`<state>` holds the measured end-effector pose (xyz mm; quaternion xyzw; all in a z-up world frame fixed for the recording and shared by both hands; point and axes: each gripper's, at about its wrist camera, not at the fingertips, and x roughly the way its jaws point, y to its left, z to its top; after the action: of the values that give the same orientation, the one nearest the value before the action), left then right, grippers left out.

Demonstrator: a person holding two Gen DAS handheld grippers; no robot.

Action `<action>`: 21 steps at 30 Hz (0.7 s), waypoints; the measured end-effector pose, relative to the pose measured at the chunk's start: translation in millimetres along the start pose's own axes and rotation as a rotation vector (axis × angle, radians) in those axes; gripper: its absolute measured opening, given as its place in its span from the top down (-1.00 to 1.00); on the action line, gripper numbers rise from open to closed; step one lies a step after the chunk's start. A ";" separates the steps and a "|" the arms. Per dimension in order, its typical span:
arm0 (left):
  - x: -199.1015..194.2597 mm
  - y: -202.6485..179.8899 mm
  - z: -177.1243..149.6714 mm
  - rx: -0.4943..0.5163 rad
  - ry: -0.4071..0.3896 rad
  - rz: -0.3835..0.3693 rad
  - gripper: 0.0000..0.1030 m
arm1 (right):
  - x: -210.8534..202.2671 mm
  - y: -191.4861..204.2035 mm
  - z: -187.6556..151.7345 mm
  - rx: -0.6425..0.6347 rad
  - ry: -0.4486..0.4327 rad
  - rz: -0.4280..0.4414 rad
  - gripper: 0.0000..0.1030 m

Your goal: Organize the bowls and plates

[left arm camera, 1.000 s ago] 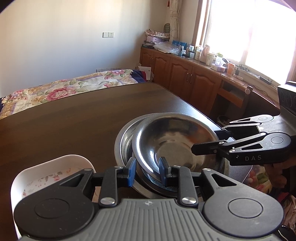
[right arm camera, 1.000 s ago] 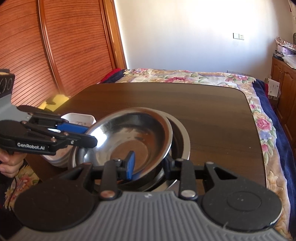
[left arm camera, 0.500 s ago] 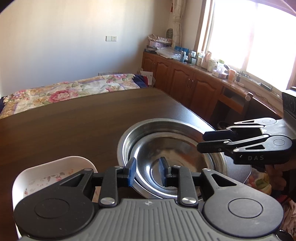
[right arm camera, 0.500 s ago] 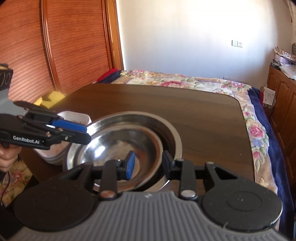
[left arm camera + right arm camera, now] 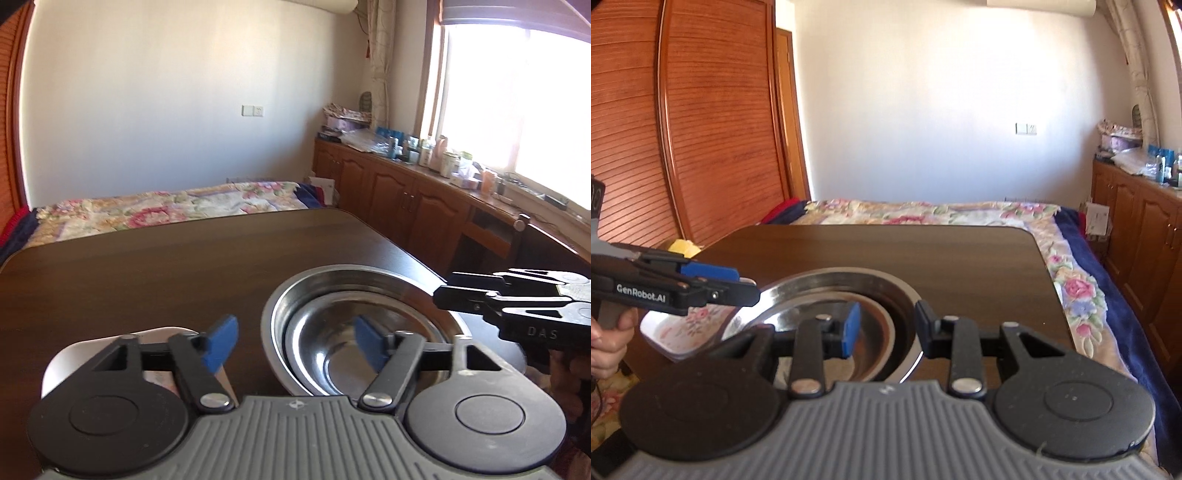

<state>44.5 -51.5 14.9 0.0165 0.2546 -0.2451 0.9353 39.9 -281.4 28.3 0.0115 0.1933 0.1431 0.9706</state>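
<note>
A small steel bowl (image 5: 354, 347) sits nested inside a larger steel bowl (image 5: 332, 280) on the dark wooden table (image 5: 184, 266). My left gripper (image 5: 293, 341) is open and empty, raised over the near rim of the bowls. My right gripper (image 5: 888, 325) is open and empty, above the bowls' (image 5: 849, 291) right side. A white floral dish (image 5: 74, 354) lies left of the bowls; it also shows in the right wrist view (image 5: 683, 328). Each gripper shows in the other's view: the right one (image 5: 517, 302), the left one (image 5: 683, 284).
A bed with a floral cover (image 5: 923, 214) stands beyond the table's far edge. Wooden cabinets (image 5: 406, 199) with clutter run under the window on the right. A slatted wooden wardrobe (image 5: 683, 129) stands on the left.
Both grippers let go of the small steel bowl, which dropped level into the larger bowl. Both opened and lifted up and back from the bowls.
</note>
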 end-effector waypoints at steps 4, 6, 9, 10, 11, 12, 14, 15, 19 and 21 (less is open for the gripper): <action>-0.5 -0.1 -4.3 0.006 -0.016 0.012 -0.73 | 0.5 -3.1 -4.7 0.025 -0.027 0.004 0.11; -0.4 0.8 -5.3 0.002 -0.023 0.018 -0.79 | 0.6 -2.6 -6.8 0.026 -0.030 -0.002 0.04; -1.7 0.4 -6.9 0.002 -0.042 0.040 -0.83 | 1.3 -3.7 -9.2 0.031 -0.040 -0.009 -0.17; -1.8 0.8 -7.8 -0.001 -0.045 0.042 -0.83 | 1.6 -3.7 -10.2 0.032 -0.042 -0.010 -0.19; -1.9 0.7 -9.0 -0.005 -0.046 0.044 -0.83 | 1.2 -2.2 -12.1 0.032 -0.046 -0.011 -0.23; -2.4 1.5 -10.3 -0.008 -0.049 0.046 -0.83 | 1.8 -1.9 -12.6 0.029 -0.049 -0.016 -0.27; -2.2 2.1 -12.3 -0.010 -0.050 0.047 -0.83 | 2.7 -0.2 -14.8 0.021 -0.053 -0.024 -0.48; -2.2 2.5 -13.8 -0.012 -0.049 0.045 -0.83 | 3.3 1.1 -15.7 0.018 -0.055 -0.031 -0.51; -1.7 2.8 -16.1 -0.015 -0.049 0.042 -0.83 | 4.4 3.3 -18.4 0.003 -0.063 -0.055 -0.63; -0.9 2.7 -16.0 -0.018 -0.045 0.034 -0.83 | 5.7 3.2 -19.2 0.003 -0.062 -0.062 -0.63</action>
<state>37.6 -46.2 1.2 0.0069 0.2352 -0.2272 0.9450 36.7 -277.3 8.7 0.0113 0.1635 0.1121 0.9801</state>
